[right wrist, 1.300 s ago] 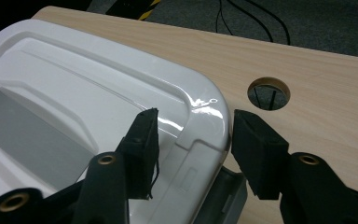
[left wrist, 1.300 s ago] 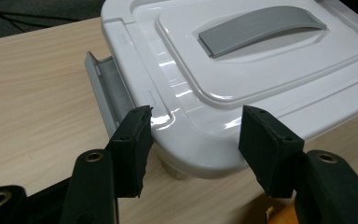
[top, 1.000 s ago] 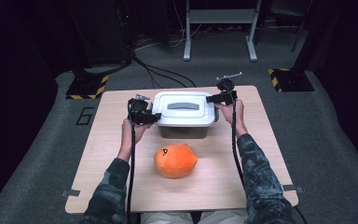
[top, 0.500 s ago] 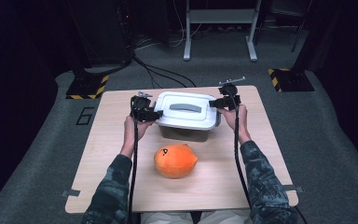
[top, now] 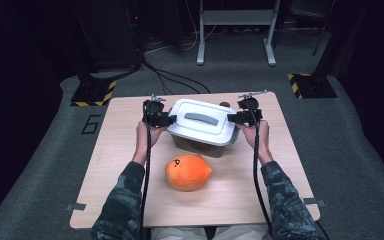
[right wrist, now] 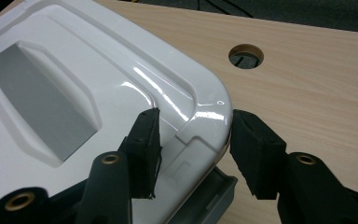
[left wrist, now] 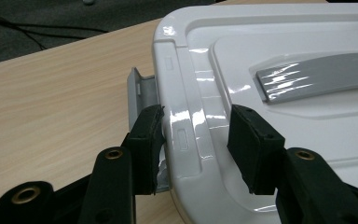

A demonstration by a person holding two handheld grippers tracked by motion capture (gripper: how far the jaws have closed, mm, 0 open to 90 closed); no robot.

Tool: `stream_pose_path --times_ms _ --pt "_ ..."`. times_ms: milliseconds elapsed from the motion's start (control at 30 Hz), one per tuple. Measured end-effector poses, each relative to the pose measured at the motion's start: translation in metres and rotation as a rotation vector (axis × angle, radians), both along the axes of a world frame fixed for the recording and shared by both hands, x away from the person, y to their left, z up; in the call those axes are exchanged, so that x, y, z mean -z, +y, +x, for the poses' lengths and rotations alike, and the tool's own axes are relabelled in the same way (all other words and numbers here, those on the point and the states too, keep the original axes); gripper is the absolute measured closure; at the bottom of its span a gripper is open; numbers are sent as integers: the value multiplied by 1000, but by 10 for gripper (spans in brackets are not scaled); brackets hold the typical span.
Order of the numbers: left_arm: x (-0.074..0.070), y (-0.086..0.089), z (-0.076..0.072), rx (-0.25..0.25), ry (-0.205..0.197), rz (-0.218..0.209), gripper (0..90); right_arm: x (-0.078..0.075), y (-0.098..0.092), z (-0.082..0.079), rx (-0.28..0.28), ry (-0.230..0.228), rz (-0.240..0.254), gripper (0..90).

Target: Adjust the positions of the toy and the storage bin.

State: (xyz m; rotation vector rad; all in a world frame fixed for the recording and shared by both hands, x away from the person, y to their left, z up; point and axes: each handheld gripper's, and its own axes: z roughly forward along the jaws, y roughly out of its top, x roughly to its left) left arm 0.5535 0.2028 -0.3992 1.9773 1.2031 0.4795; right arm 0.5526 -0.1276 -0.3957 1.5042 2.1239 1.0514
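I'm closing my left gripper (left wrist: pixel 196 140) over the left rim of the white lidded box (top: pixel 202 122) at the worktop's (top: pixel 120 150) far middle, pads not yet pinching, while my right gripper (right wrist: pixel 193 149) is opening, straddling the box's right rim, so no lift yet.

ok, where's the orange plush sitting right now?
In the high view the orange plush lies on the table near its middle, just on the person's side of the white-lidded box, between the two forearms and touched by neither.
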Motion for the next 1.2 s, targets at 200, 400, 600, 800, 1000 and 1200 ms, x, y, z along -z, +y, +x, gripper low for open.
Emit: stream_pose_path --times_ms 200,400,600,800,1000,1200 --pt "0 -3 3 0 -6 1 546 0 -2 -12 -13 -4 -8 499" --pt "1 -4 4 -3 -13 -6 515 1 -11 -10 -72 8 4 463" --pt "-3 5 -3 -30 2 -38 308 -5 -16 -2 -111 -23 -2 380" --pt "-12 5 -19 -26 -24 -38 268 -10 -9 9 -169 -38 -28 381" --pt "-9 5 -39 8 10 -19 262 -6 -1 19 -200 -19 -45 393" --pt "-3 4 -43 24 36 -35 295 -4 -4 23 -215 0 5 414"
